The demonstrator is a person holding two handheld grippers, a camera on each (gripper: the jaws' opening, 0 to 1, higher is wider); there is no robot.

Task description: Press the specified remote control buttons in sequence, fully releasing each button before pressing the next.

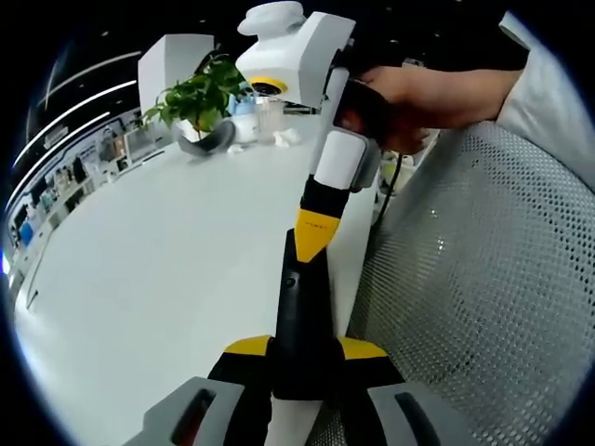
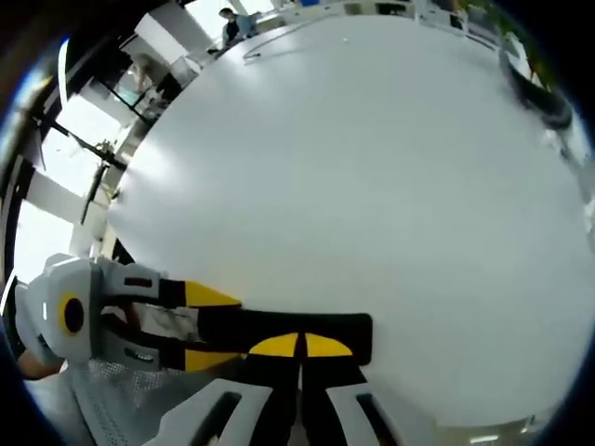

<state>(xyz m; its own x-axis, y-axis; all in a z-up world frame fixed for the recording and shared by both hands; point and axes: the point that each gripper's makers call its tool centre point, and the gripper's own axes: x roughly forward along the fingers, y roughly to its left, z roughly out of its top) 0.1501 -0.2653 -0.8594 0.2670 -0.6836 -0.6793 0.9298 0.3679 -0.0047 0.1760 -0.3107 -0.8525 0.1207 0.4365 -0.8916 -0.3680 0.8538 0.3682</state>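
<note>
A broad white table (image 1: 158, 269) runs from the foreground to the 12 o'clock edge of the left gripper view, with shelving along a dim room at 9 o'clock. A potted green plant (image 1: 197, 100) sits on the far end near 11 o'clock, with a clear cup (image 1: 267, 113) and small white items beside it. A perforated grey chair back (image 1: 474, 279) takes up the 3 o'clock side. The left gripper (image 1: 302, 372) rises from 6 o'clock, its yellow-tipped jaws clamped on the near end of a slim black remote control (image 1: 299, 316). The right gripper (image 1: 314, 243) reaches in from 12 o'clock, held by a hand (image 1: 409, 98), its yellow tips drawn together and touching the remote's far end.

In the right gripper view the white table (image 2: 372, 167) spreads wide, with windows and dark frames at 9 o'clock and a person far off at 11 o'clock. The right gripper (image 2: 299, 346), at 6 o'clock, has its jaws together against the remote control (image 2: 288, 327), which lies across the view. The left gripper (image 2: 200, 325) comes in from 8 o'clock, its jaws gripping the remote's end.
</note>
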